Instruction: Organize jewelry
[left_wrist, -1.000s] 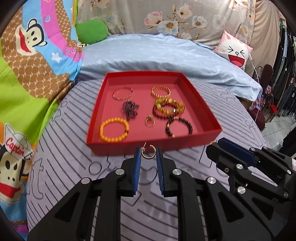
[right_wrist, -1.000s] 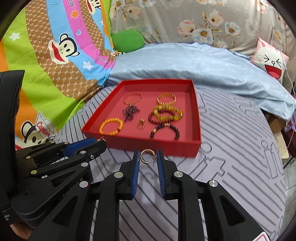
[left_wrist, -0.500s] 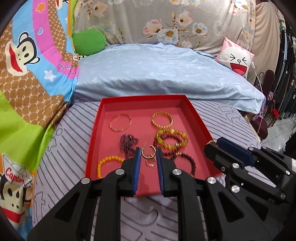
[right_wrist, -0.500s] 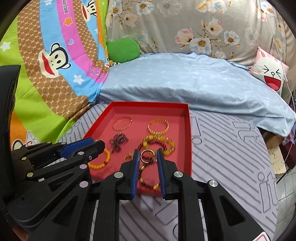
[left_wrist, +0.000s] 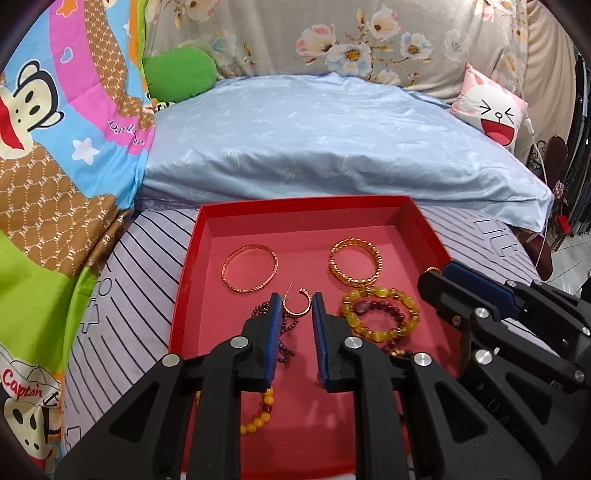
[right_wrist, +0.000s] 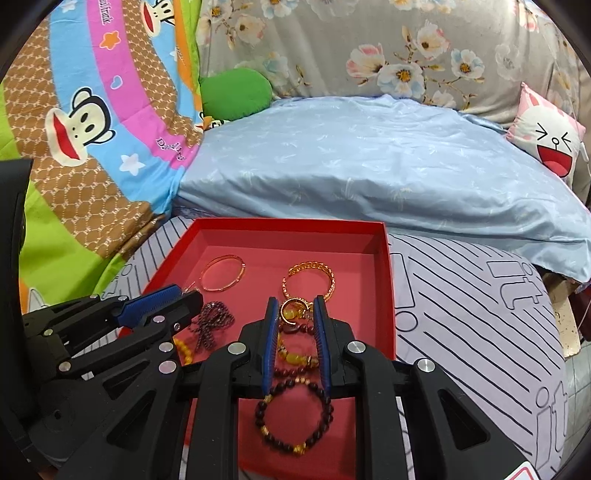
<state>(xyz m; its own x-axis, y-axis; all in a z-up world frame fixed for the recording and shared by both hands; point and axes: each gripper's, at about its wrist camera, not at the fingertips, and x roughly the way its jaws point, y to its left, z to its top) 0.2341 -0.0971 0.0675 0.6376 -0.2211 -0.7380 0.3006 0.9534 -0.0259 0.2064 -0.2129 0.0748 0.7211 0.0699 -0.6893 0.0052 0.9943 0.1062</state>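
Earrings ride in both our tools now. A second ago we held them short of the red tray's near wall; since then we have carried them in over its floor, so what remains, as we judge it, is the release. Our left tool is narrowed on a gold hoop earring, pinched between the blue pads, above the dark beaded piece and just short of the thin gold bangle. Our right tool is clamped on a second hoop earring, hanging over the yellow bead bracelet, with the dark bead bracelet nearer us. Both earrings look clear of the tray floor.
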